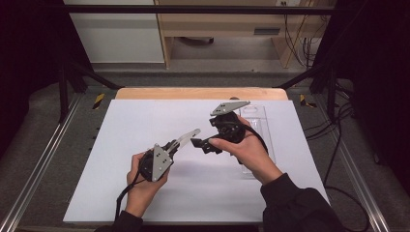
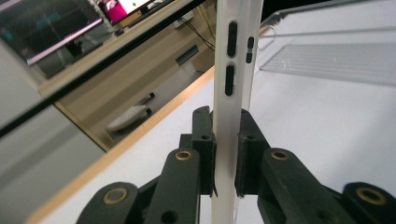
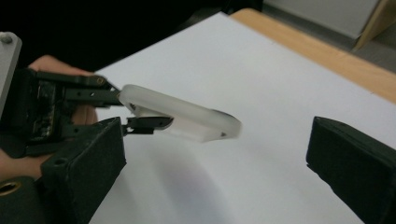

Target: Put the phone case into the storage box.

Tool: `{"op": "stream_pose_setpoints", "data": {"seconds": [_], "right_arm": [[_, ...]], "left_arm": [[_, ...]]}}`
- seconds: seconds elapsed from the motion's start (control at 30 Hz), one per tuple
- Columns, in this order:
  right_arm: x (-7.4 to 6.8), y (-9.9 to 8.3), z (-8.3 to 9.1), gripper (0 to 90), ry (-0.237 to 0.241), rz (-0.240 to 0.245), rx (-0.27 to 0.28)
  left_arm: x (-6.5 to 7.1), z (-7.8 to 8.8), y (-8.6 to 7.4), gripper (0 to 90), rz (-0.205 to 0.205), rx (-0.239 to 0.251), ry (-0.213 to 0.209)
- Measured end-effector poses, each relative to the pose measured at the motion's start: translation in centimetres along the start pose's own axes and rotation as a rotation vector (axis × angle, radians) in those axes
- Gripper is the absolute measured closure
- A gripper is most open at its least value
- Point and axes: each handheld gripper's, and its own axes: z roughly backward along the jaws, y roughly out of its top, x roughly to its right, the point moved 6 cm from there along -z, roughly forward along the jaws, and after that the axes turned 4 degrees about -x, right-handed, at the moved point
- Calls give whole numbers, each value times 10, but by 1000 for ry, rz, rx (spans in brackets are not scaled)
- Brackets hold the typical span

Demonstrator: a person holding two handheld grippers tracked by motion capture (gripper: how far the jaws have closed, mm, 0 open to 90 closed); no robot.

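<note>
While my left gripper (image 1: 175, 145) clamps a translucent white phone case (image 1: 187, 137) by one end at centre frame of the high view, my right gripper (image 1: 200, 143) faces it from the right, jaws spread wide and gripping nothing, above the white counter (image 1: 145, 193); a clear plastic tray (image 1: 258, 121) lies at upper right. In the left gripper view, the case (image 2: 231, 93) stands edge-on up the middle of the frame, both black pads (image 2: 204, 154) pressed on its lower end, button slots above. In the right gripper view, my own jaws stand far apart at the frame's lower corners, and the case (image 3: 182, 114) juts from the left gripper (image 3: 112, 109) at centre left. The hold is near the rim: I judge a hasty right-hand closing could lever the case out onto the counter.
</note>
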Motion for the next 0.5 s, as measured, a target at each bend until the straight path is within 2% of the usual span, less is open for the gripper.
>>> {"op": "stream_pose_setpoints", "data": {"seconds": [0.03, 0.07, 0.13, 0.17, 0.2, 0.23, 0.27, 0.37, 0.4, 0.43, 0.5], "right_arm": [[0, 0, 0, 44, 0, 0, 0], [3, -2, 1, 43, -27, -15, 50], [5, -6, 0, 55, -61, -23, 88], [5, -6, 0, 55, -61, -23, 88], [7, -12, -3, 55, -96, -26, 122], [7, -13, -4, 56, -100, -30, 133], [7, -16, -6, 54, -105, -39, 150], [7, -21, -12, 54, -130, -60, 184], [7, -21, -12, 54, -130, -60, 184], [5, -23, -17, 53, -134, -74, 198], [3, -24, -20, 52, -136, -83, 218]], "left_arm": [[0, 0, 0, 811, 0, 0, 0], [-4, 1, -3, 811, 75, 18, 13], [-8, 0, -6, 811, 127, 11, -5], [-8, 0, -6, 810, 127, 11, -5], [-12, 1, -9, 811, 188, 19, -9], [-14, 2, -10, 811, 214, 22, -8], [-16, 3, -11, 810, 223, 29, -2], [-19, 7, -15, 811, 288, 29, -13], [-19, 7, -15, 811, 288, 29, -13], [-20, 10, -16, 811, 318, 37, -15], [-21, 11, -18, 811, 348, 41, -21]]}}
